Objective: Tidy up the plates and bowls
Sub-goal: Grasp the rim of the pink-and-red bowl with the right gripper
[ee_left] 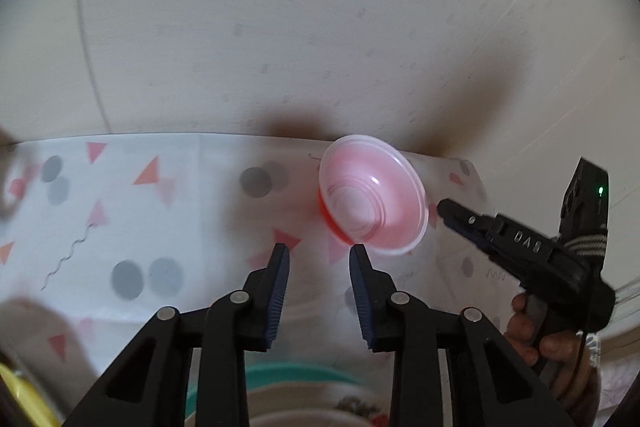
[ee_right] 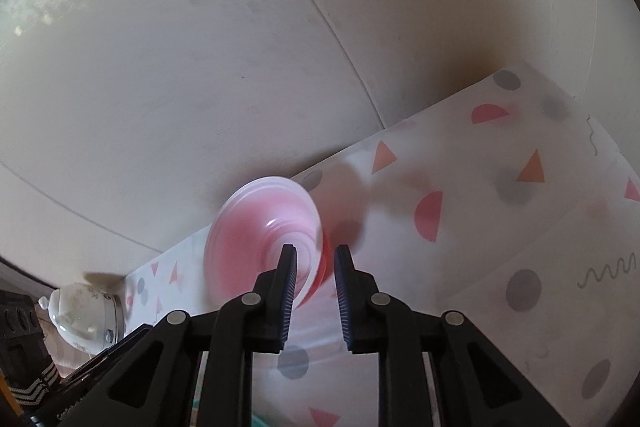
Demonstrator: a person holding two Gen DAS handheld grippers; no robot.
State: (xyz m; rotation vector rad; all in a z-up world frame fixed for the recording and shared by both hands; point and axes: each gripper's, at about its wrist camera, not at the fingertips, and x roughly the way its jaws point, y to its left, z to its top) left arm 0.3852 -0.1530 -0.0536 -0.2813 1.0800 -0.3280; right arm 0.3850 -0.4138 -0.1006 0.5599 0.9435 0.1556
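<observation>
A small pink bowl with a white rim and an orange-red outside [ee_left: 372, 197] hangs tilted in the air above the patterned tablecloth [ee_left: 140, 227]. My right gripper [ee_left: 442, 209] holds it by the rim at its right side. In the right wrist view the bowl [ee_right: 264, 235] sits between the fingers, and the right gripper [ee_right: 316, 253] is shut on its rim. My left gripper [ee_left: 320, 253] is open and empty, just below and left of the bowl. A teal plate [ee_left: 280, 377] and a white floral dish [ee_left: 352, 407] lie under the left gripper.
A cream wall stands behind the table's far edge [ee_left: 240, 135]. A white floral-patterned pot [ee_right: 80, 311] stands at the table's left end. Something yellow [ee_left: 20, 395] shows at the lower left.
</observation>
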